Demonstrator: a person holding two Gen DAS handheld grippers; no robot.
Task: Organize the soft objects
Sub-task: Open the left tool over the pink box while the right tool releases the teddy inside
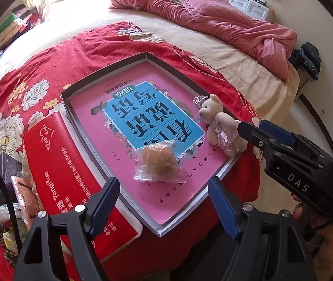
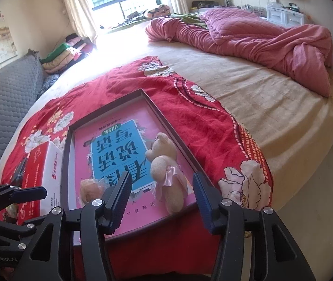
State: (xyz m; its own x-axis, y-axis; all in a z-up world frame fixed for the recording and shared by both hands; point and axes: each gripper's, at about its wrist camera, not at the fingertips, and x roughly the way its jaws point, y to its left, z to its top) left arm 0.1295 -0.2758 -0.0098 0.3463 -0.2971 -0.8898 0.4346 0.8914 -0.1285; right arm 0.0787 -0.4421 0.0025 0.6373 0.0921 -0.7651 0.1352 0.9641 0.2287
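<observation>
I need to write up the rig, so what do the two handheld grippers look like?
Both are black plastic frames with silver screws and ribbed blue pads on the fingers. The right gripper bears white "DAS" lettering; the left gripper reads "GetRobot.AI".

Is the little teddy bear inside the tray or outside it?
Inside. The teddy bear lies on the pink book within the tray, close to its right rim, and neither gripper touches it.

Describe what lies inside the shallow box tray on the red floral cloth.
Inside the tray lies a pink book, covering its floor. On the book rest a bagged bun and a teddy bear. Anything beneath the book is hidden.
</observation>
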